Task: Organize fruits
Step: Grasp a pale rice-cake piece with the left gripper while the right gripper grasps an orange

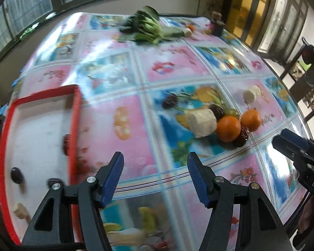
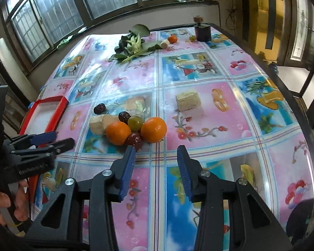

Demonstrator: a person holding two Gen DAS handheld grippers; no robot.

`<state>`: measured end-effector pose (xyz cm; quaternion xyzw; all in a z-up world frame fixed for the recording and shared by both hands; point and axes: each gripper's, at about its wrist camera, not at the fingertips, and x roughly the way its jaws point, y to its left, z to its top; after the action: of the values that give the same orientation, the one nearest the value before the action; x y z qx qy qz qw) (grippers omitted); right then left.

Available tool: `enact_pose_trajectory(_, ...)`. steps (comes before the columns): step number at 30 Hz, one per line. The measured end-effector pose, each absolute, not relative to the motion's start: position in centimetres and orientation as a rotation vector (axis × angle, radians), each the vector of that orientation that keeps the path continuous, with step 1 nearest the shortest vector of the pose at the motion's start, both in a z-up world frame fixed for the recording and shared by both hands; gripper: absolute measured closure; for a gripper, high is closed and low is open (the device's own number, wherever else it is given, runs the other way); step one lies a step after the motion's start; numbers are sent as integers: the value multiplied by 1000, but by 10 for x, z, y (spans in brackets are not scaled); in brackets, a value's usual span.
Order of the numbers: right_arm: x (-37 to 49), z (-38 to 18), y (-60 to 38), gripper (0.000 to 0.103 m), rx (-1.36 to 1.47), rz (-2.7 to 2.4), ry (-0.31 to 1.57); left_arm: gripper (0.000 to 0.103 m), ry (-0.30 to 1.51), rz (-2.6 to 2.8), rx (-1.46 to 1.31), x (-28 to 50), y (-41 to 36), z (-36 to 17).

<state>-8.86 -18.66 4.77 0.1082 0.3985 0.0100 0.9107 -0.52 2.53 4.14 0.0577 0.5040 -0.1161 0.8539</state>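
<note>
While our left tool [image 1: 155, 164] hung over the counter [image 1: 177, 62] with its blue pads spread wide and nothing between them, our right tool [image 2: 156, 156] was likewise parted and empty, just short of the fruit cluster. That cluster lay on the patterned cloth: two oranges, the left orange [image 2: 118, 132] and the right orange [image 2: 154, 129], with a red date [image 2: 134, 140] touching both at the front, a green grape [image 2: 135, 122] behind them and a dark date [image 2: 124, 116] beside the grape. A pale chunk [image 2: 100, 123] rested against the left orange, and another dark date [image 2: 99, 108] sat a little apart behind it. A second pale block [image 2: 188, 101] stood well apart to the right. The red-rimmed tray [image 1: 75, 113] sat at the counter's left edge, holding a few dark dates [image 1: 17, 175] and a pale piece [image 1: 20, 210]. Leafy greens [image 2: 133, 46] lay at the far end, near a small orange [image 2: 172, 39] and a dark jar [image 2: 202, 32].
</note>
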Motion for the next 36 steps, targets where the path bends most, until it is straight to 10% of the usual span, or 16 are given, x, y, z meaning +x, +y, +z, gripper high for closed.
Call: enact_pose_trajectory(36,-54,19,-221,70,392,62,850,42,1074,-307,-6,40,-20,36)
